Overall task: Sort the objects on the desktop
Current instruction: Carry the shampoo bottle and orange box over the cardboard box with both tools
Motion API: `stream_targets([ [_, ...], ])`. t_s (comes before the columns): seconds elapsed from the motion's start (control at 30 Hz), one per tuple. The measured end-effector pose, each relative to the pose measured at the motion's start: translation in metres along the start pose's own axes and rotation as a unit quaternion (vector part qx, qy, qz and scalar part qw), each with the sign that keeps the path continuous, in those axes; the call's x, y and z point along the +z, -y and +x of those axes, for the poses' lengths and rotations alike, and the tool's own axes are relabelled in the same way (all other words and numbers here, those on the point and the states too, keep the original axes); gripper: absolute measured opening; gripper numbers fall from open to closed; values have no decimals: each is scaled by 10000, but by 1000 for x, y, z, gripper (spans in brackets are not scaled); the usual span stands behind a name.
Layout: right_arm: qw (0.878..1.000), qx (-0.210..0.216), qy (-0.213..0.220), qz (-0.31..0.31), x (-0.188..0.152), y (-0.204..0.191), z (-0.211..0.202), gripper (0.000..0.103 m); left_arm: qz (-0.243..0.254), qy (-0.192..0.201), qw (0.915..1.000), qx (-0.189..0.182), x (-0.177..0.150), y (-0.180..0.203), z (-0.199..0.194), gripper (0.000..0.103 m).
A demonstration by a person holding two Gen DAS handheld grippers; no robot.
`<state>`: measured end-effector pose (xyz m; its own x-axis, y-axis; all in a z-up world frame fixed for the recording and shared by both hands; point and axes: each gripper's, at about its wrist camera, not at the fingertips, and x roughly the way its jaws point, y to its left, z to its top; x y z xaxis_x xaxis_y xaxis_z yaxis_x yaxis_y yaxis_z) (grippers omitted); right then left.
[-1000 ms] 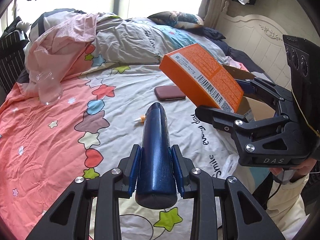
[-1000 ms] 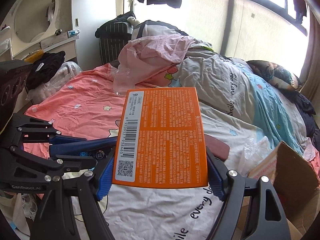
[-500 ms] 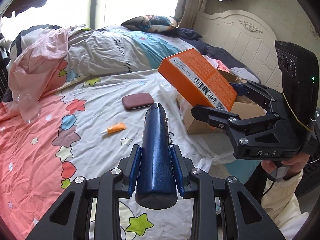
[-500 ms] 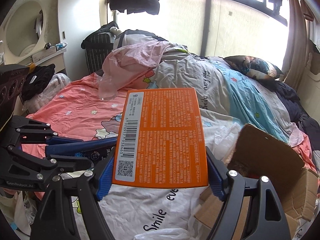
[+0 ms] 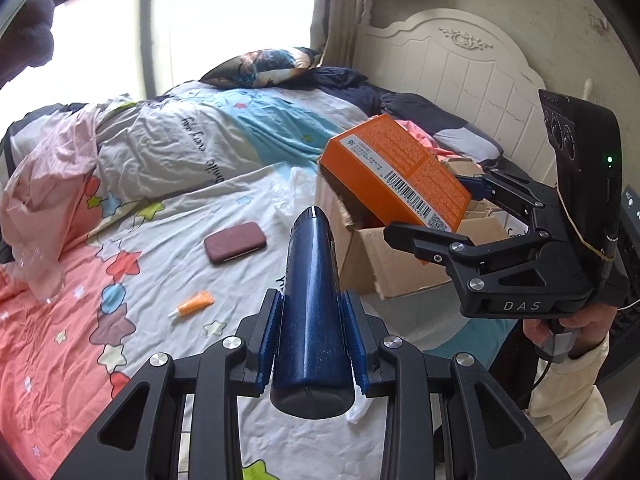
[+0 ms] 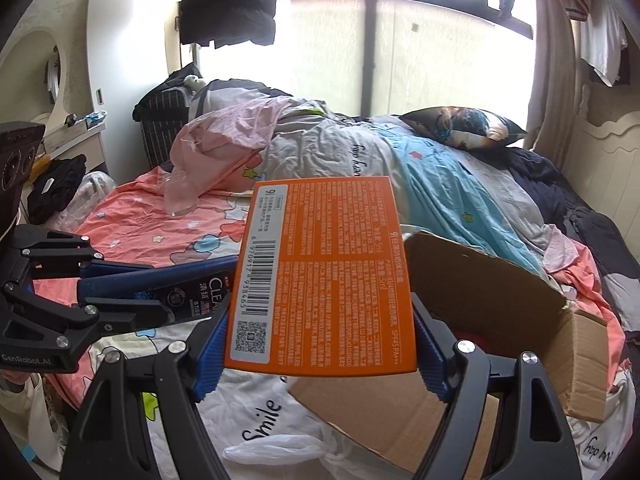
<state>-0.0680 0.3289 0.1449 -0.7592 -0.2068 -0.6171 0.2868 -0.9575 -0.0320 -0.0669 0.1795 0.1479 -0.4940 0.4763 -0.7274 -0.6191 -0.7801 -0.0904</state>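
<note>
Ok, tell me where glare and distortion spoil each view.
Left wrist: the window is blown out white, the headboard bows with fisheye curve, and the bottle in the left tool stays sharp. Right wrist: the window is overexposed, the hanging clothes go dark against it, and print on the orange box stays readable.

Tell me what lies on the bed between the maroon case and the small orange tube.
Nothing. In the left wrist view, only bare printed bedsheet separates the maroon case from the orange tube; the two lie apart, with no object between them.
</note>
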Motion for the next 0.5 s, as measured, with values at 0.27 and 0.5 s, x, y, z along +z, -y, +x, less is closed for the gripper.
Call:
stream_targets([
  [0.27, 9987, -432, -40, 260, -16, 49, -17, 75, 199, 46, 9995, -240, 25, 30, 15, 32],
  [0.5, 9956, -768, -122, 524, -28, 89, -23, 75, 371, -14, 9984, -428, 43, 58, 36, 32],
])
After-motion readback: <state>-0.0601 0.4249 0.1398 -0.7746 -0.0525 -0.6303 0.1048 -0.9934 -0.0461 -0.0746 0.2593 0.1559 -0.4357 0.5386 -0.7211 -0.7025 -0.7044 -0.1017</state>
